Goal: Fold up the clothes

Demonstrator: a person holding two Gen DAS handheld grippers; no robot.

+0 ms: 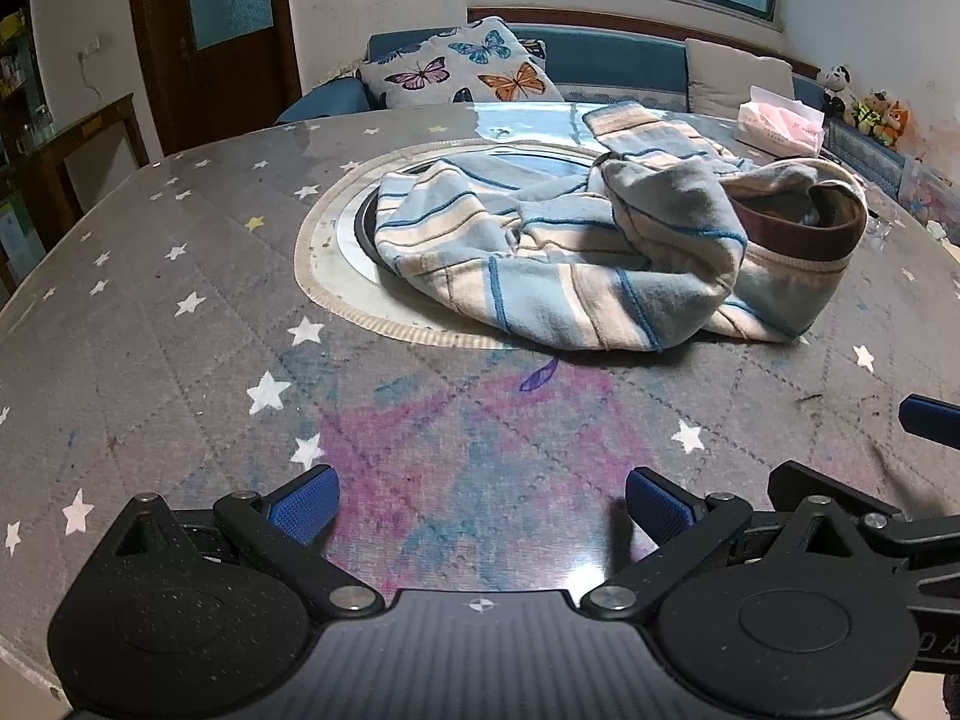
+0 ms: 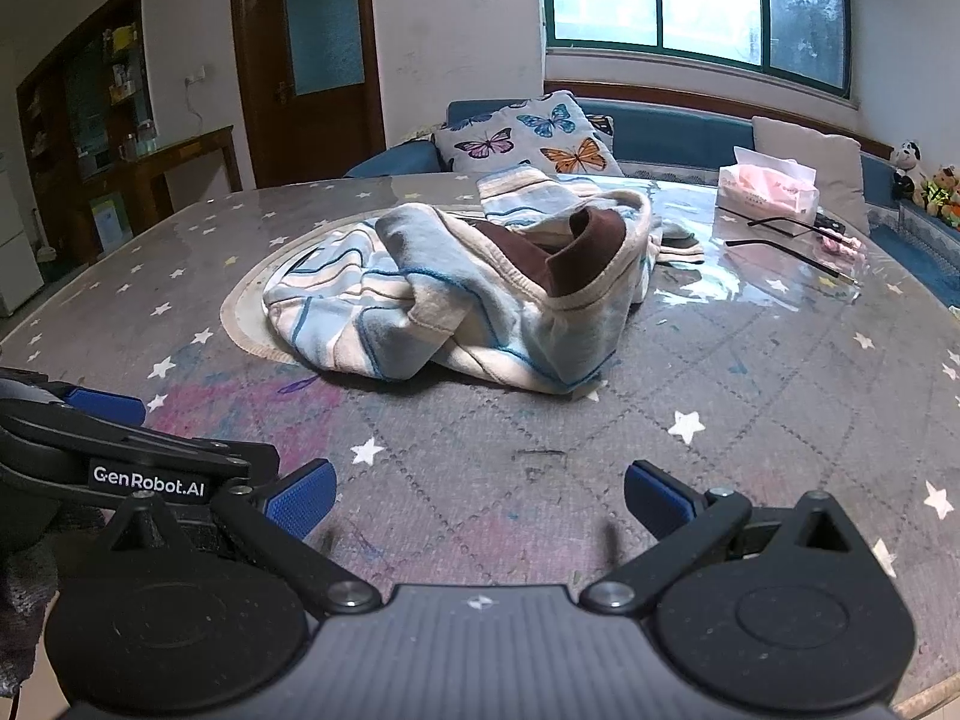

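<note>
A crumpled blue-and-cream striped garment point(image 1: 570, 252) point(image 2: 456, 306) with a brown inner band lies bunched in the middle of the round table. My left gripper point(image 1: 480, 504) hovers open over the near part of the table, well short of the garment, nothing between its blue pads. Beside it on the right, my right gripper point(image 2: 480, 495) is also open and empty, facing the garment from the near edge. A blue fingertip point(image 1: 930, 420) of the right gripper shows in the left wrist view; the left gripper's body point(image 2: 120, 456) shows at the left of the right wrist view.
The table point(image 1: 180, 330) point(image 2: 750, 396) has a grey star-print cover with pink and blue stains. A pink tissue box point(image 2: 768, 189) point(image 1: 780, 129) and a thin black stick point(image 2: 792, 255) lie at the far right. A sofa with a butterfly cushion point(image 2: 528, 138) stands behind.
</note>
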